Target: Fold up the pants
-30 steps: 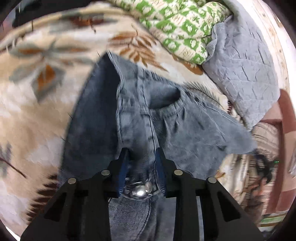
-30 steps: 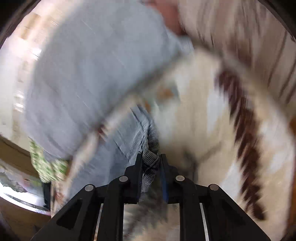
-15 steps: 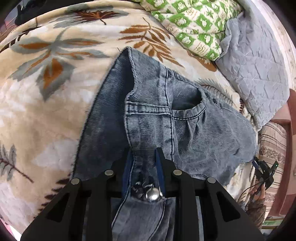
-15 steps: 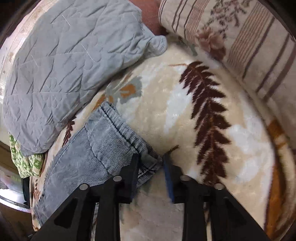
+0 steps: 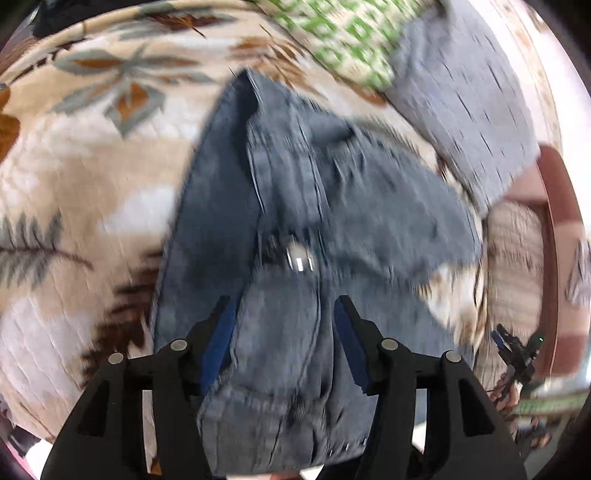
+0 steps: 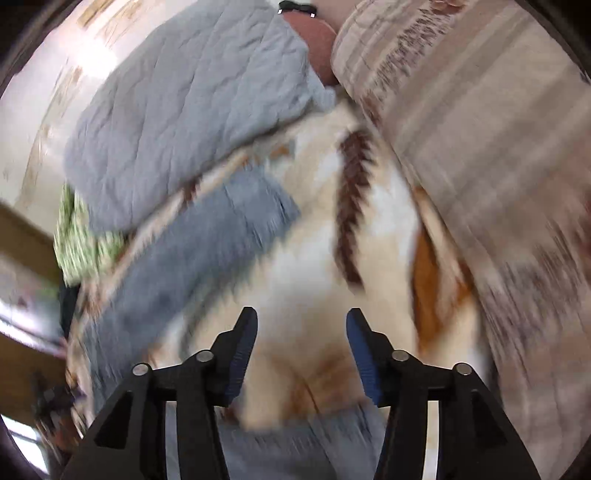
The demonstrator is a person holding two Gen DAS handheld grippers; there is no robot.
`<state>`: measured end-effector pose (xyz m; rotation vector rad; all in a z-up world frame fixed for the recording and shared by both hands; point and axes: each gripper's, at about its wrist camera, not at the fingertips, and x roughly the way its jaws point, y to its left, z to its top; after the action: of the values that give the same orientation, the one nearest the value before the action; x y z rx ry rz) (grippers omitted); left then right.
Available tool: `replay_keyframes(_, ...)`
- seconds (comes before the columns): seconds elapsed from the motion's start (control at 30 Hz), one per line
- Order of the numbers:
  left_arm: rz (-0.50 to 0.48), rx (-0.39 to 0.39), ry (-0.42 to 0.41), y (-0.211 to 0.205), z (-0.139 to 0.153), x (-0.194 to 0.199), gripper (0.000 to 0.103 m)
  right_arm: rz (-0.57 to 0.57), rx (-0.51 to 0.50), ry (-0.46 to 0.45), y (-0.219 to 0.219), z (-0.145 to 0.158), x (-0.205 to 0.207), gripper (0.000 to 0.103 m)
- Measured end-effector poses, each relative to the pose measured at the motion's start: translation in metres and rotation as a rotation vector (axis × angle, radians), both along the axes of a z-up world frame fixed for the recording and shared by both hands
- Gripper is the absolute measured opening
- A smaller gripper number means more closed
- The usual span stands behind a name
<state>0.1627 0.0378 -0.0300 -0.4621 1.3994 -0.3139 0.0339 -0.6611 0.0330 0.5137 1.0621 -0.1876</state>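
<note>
Blue-grey denim pants lie folded on a cream leaf-patterned blanket, waistband and metal button near the middle of the left wrist view. My left gripper is open just above the denim, holding nothing. In the right wrist view a pant-leg end lies on the blanket ahead and to the left. My right gripper is open and empty, over bare blanket. Both views are motion-blurred.
A grey quilted pillow and a green-and-white patterned cloth lie beyond the pants. The grey pillow and a striped floral cushion border the blanket in the right wrist view.
Both grippers have opened and let go of the pants. Each has pulled back: the button now lies ahead of the left fingers, the leg end away from the right ones.
</note>
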Motion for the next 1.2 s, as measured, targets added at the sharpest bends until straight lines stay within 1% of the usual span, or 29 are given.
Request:
replay_keyframes(0.03, -0.023, -0.010, 0.007, -0.003, -0.002, -0.006, 0.063, 0.006, -0.018, 0.027, 0.003, -0.009, -0.018, 0.056)
replay_keyframes(0.07, -0.049, -0.021, 0.025, -0.007, -0.008, -0.013, 0.065, 0.005, -0.031, 0.047, 0.004, -0.016, -0.026, 0.056)
replay_keyframes(0.13, -0.078, -0.026, 0.060, -0.015, -0.016, -0.021, 0.066, -0.011, -0.036, 0.109, 0.006, -0.039, -0.042, 0.056)
replay_keyframes(0.2, -0.115, -0.009, 0.081, -0.026, -0.023, -0.031, 0.068, -0.029, -0.046, 0.156, 0.010, -0.059, -0.049, 0.056)
replay_keyframes(0.23, -0.124, -0.002, 0.077, -0.029, -0.022, -0.035, 0.067, -0.025, -0.065, 0.154, 0.014, -0.061, -0.051, 0.052)
replay_keyframes(0.27, -0.134, 0.020, 0.047, -0.034, -0.016, -0.041, 0.067, -0.007, -0.116, 0.129, 0.021, -0.055, -0.054, 0.040)
replay_keyframes(0.3, -0.141, 0.029, 0.031, -0.036, -0.012, -0.044, 0.067, 0.018, -0.163, 0.117, 0.027, -0.048, -0.052, 0.012)
replay_keyframes(0.33, -0.151, 0.033, 0.012, -0.039, -0.008, -0.048, 0.067, 0.023, -0.198, 0.098, 0.030, -0.039, -0.052, 0.010)
replay_keyframes(0.4, -0.164, 0.072, -0.006, -0.046, -0.006, -0.052, 0.067, -0.016, -0.172, 0.018, 0.020, -0.023, -0.056, 0.004)
replay_keyframes(0.43, -0.166, 0.104, -0.006, -0.049, -0.008, -0.052, 0.067, -0.036, -0.170, 0.014, 0.014, -0.023, -0.056, 0.004)
replay_keyframes(0.47, -0.168, 0.131, -0.002, -0.053, -0.013, -0.054, 0.067, -0.058, -0.174, 0.029, 0.008, -0.027, -0.055, 0.003)
replay_keyframes(0.5, -0.168, 0.145, -0.002, -0.054, -0.015, -0.054, 0.067, -0.077, -0.188, 0.056, 0.003, -0.034, -0.054, 0.003)
replay_keyframes(0.53, -0.167, 0.162, -0.010, -0.056, -0.015, -0.055, 0.066, -0.096, -0.216, 0.107, -0.002, -0.045, -0.052, 0.000)
replay_keyframes(0.57, -0.167, 0.181, -0.021, -0.060, -0.013, -0.056, 0.066, -0.104, -0.227, 0.138, -0.004, -0.052, -0.053, 0.000)
replay_keyframes(0.6, -0.171, 0.189, -0.024, -0.060, -0.012, -0.057, 0.066, -0.106, -0.215, 0.128, -0.006, -0.053, -0.055, 0.000)
replay_keyframes(0.67, -0.183, 0.180, -0.019, -0.059, -0.008, -0.058, 0.067, -0.118, -0.194, 0.097, -0.009, -0.043, -0.061, 0.000)
replay_keyframes(0.7, -0.181, 0.163, -0.019, -0.056, -0.004, -0.058, 0.067, -0.116, -0.181, 0.085, -0.010, -0.038, -0.062, 0.005)
replay_keyframes(0.73, -0.171, 0.144, -0.027, -0.050, 0.001, -0.056, 0.067, -0.111, -0.169, 0.068, -0.009, -0.032, -0.063, 0.005)
replay_keyframes(0.8, -0.126, 0.126, -0.069, -0.035, 0.020, -0.045, 0.067, -0.095, -0.175, 0.047, -0.006, -0.018, -0.059, 0.007)
replay_keyframes(0.83, -0.108, 0.122, -0.080, -0.028, 0.026, -0.040, 0.067, -0.084, -0.175, 0.036, -0.006, -0.009, -0.053, 0.012)
replay_keyframes(0.87, -0.079, 0.111, -0.083, -0.021, 0.033, -0.030, 0.067, -0.079, -0.166, 0.030, -0.004, -0.005, -0.045, 0.018)
replay_keyframes(0.9, -0.053, 0.099, -0.075, -0.015, 0.037, -0.020, 0.068, -0.077, -0.152, 0.024, -0.004, -0.001, -0.036, 0.039)
replay_keyframes(0.93, -0.014, 0.080, -0.055, -0.008, 0.040, -0.006, 0.071, -0.080, -0.150, 0.016, 0.000, 0.002, -0.027, 0.057)
replay_keyframes(1.03, 0.068, 0.053, -0.030, 0.002, 0.042, 0.025, 0.072, -0.071, -0.156, -0.011, 0.012, 0.013, 0.008, 0.074)
replay_keyframes(1.07, 0.097, 0.057, -0.026, 0.005, 0.042, 0.038, 0.072, -0.067, -0.147, -0.017, 0.015, 0.016, 0.021, 0.076)
replay_keyframes(1.13, 0.129, 0.083, -0.020, 0.009, 0.041, 0.056, 0.072, -0.062, -0.117, -0.026, 0.021, 0.022, 0.050, 0.085)
replay_keyframes(1.2, 0.150, 0.105, -0.014, 0.009, 0.037, 0.072, 0.072, -0.061, -0.089, -0.054, 0.021, 0.028, 0.077, 0.087)
